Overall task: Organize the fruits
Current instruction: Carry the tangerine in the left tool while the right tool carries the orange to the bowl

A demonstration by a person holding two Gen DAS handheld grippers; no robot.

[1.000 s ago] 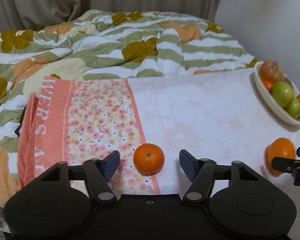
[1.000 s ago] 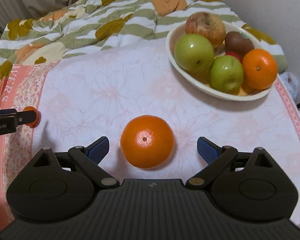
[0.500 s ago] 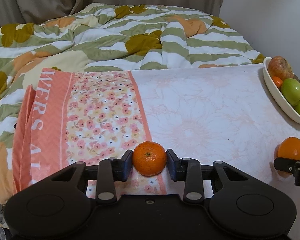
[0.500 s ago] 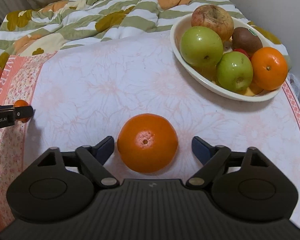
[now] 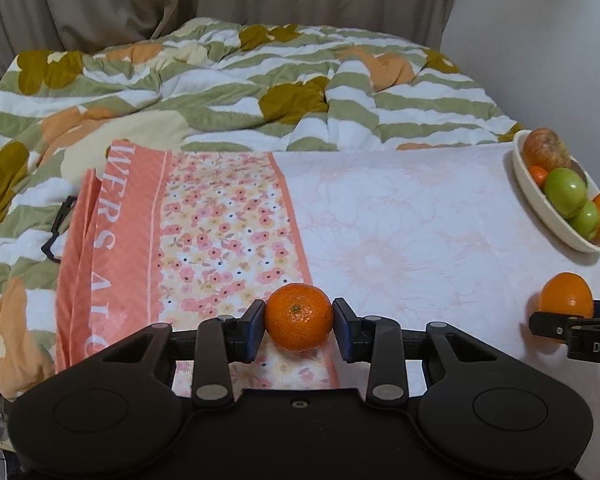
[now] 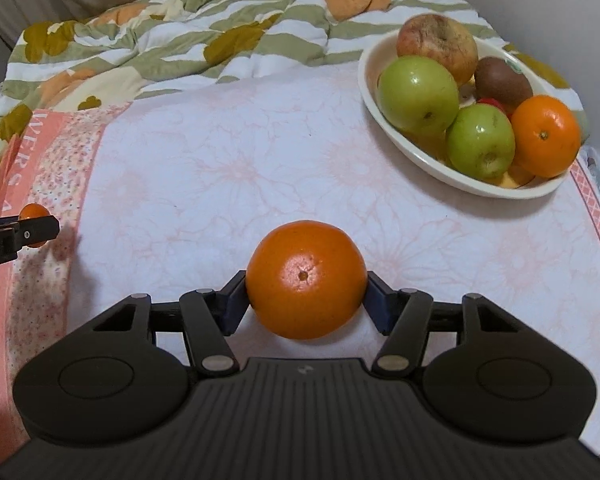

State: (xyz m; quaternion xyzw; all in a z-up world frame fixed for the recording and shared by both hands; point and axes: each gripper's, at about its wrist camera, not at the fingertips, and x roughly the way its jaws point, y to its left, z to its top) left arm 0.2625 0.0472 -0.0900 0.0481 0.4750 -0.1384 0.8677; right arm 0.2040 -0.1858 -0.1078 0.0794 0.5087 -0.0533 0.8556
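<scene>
My left gripper is shut on a small mandarin over the floral band of the tablecloth. My right gripper is shut on a larger orange above the pale part of the cloth. That orange also shows in the left wrist view at the right edge. The mandarin shows small in the right wrist view at the left edge. A cream bowl at the far right holds two green apples, a reddish apple, a kiwi and an orange; it also shows in the left wrist view.
A tablecloth with a pink floral band covers the table. A green, white and orange quilt lies on the bed behind it. A wall stands at the right, close to the bowl.
Both grippers have closed from open onto their fruits: the left on the mandarin, the right on the orange. Both views now sit slightly higher over the cloth.
</scene>
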